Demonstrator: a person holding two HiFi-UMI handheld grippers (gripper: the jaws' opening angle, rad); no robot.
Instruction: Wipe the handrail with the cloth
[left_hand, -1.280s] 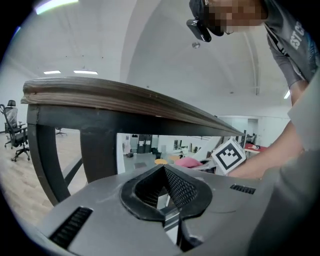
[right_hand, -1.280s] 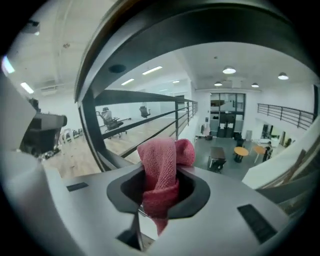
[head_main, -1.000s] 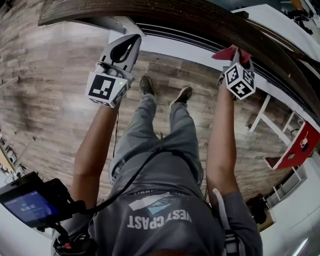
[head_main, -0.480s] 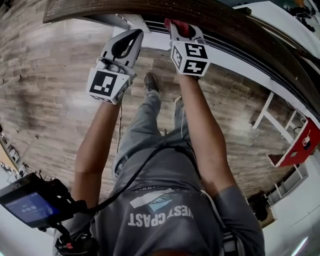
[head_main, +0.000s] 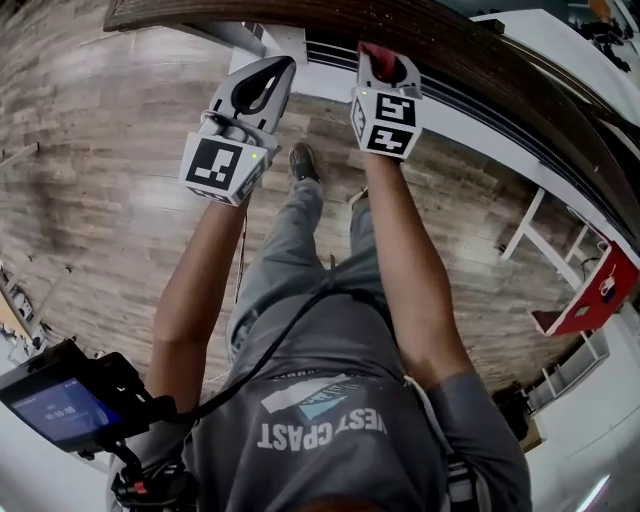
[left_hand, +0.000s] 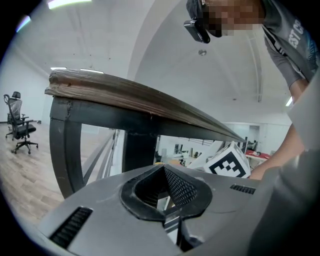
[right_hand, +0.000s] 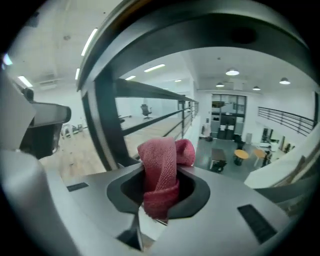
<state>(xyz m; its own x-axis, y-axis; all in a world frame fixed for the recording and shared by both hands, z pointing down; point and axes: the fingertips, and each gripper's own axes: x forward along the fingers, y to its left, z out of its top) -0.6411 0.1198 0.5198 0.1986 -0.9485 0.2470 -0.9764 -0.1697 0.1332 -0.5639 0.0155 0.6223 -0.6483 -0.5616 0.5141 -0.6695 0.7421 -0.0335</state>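
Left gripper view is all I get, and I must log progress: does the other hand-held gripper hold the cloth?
Observer: Yes. The right gripper view shows the right hand-held gripper shut on a red cloth.
Operator: Is it at the handrail?
Observer: In the head view the cloth's top sits up at the edge of the dark wooden handrail. I cannot confirm contact.
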